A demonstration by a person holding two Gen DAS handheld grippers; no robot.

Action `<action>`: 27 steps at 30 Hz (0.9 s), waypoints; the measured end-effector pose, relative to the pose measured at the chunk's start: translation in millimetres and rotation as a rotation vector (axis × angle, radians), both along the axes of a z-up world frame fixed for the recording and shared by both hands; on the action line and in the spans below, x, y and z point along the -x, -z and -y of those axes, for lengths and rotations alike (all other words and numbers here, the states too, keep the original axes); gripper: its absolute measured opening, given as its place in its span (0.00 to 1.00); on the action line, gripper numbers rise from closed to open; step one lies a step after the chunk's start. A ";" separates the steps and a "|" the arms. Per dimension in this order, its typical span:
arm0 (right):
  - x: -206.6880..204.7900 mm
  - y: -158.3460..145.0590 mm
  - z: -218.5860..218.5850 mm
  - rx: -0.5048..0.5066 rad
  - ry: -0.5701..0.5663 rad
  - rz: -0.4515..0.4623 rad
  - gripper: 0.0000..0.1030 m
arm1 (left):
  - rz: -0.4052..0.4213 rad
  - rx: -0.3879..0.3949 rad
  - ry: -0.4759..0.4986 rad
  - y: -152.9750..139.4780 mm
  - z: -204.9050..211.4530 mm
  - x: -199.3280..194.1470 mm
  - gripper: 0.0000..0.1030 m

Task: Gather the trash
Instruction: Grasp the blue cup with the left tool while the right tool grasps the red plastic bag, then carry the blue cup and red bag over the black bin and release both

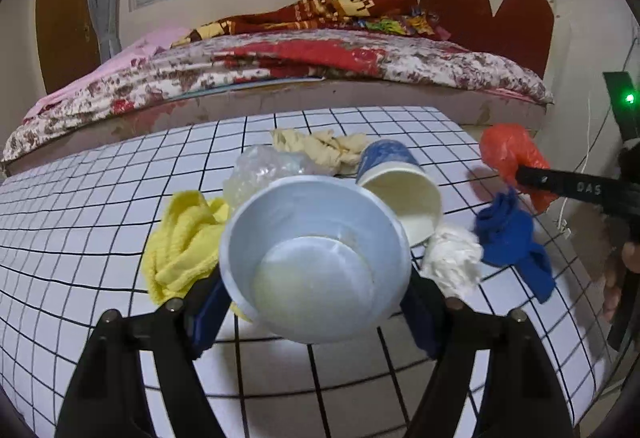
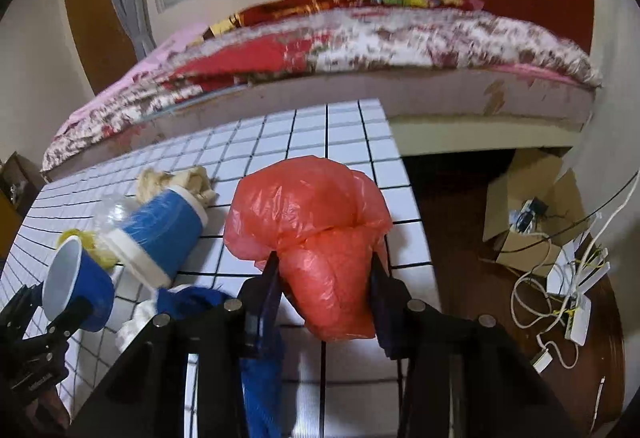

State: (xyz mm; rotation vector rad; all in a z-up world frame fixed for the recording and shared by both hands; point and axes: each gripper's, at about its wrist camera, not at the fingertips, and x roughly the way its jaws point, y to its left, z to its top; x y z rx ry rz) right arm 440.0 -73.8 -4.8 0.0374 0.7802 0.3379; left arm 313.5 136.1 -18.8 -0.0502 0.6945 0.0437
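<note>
Left gripper [image 1: 316, 302]: clamped on cup [image 1: 316, 258], above table [image 1: 80, 222].
Right gripper [image 2: 324, 290]: pinching red bag [image 2: 316, 230], right of cup.
Lying cup [image 1: 396, 185]: between them.

**Black two-finger grippers with dark blue pads**

The left gripper [image 1: 316, 302] is built from matte black angular arms, each marked by round silver screw heads near the top. Dark blue pads [image 1: 208, 314] are fitted on the inner faces of its fingers. The right gripper [image 2: 324, 290] is made the same way: black wedge-shaped arms, silver screws [image 2: 233, 304] set in a row, and dark navy pads along the fingers. Pale lettering is printed on the side of one black finger in the left wrist view. Part of a bare hand [image 1: 624, 274] is seen at the frame's right edge.
</note>
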 end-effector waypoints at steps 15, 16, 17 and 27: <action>135.4 -39.8 38.0 -0.020 -0.009 0.107 0.41 | 0.083 -0.006 0.051 -21.8 21.3 78.6 0.74; 145.8 -41.2 41.9 -0.022 -0.009 0.112 0.41 | 0.089 -0.005 0.063 -23.2 24.9 84.7 0.74; 158.7 -43.2 47.1 -0.024 -0.010 0.117 0.41 | 0.095 -0.003 0.075 -24.8 29.0 90.7 0.74; 231.5 -38.5 100.7 -0.056 0.077 0.161 0.41 | 0.117 -0.005 0.177 -32.3 77.0 129.9 0.74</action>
